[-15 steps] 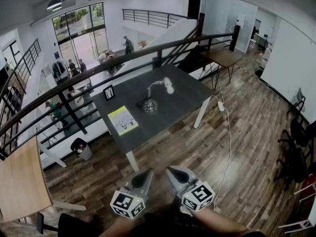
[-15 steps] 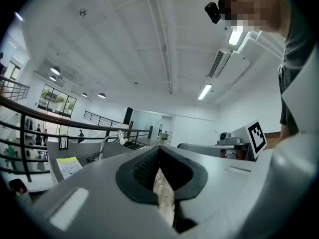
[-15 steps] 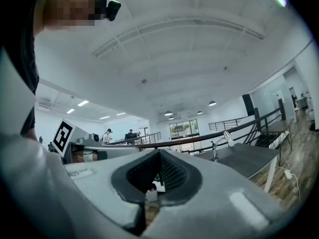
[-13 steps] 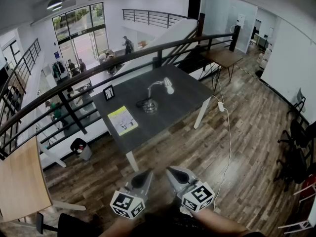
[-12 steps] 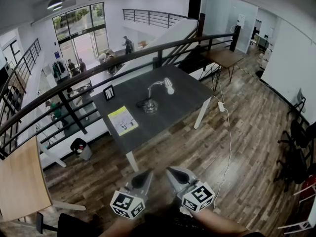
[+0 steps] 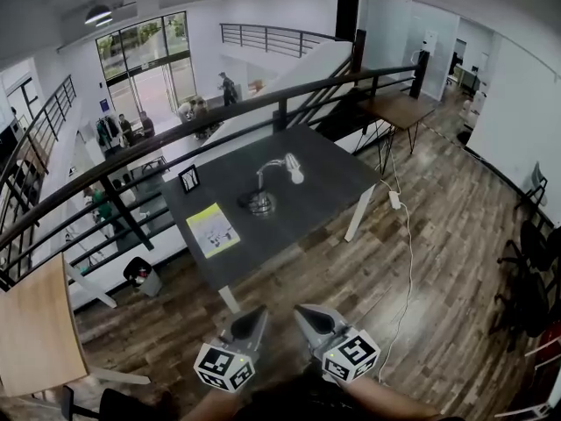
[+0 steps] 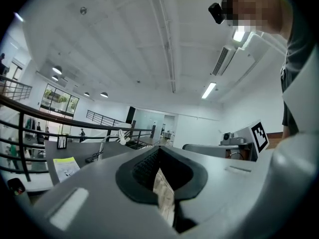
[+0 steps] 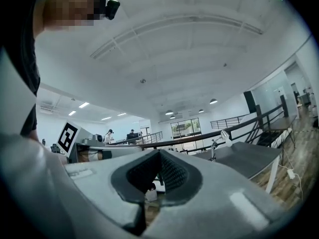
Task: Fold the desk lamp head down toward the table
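Two grippers sit low in the head view, the left gripper (image 6: pixel 252 312) and the right gripper (image 6: pixel 304 310), both well apart from the dark desk (image 6: pixel 329 191). The desk lamp (image 6: pixel 266 191) stands near the desk's middle with its head raised. A yellow sheet (image 6: pixel 213 229) lies by the near left edge.

In the left gripper view, the jaws are pressed together with nothing between them, and the lamp stands well ahead.

In the right gripper view, the jaws are likewise pressed together and empty, with the lamp near the desk's far edge.
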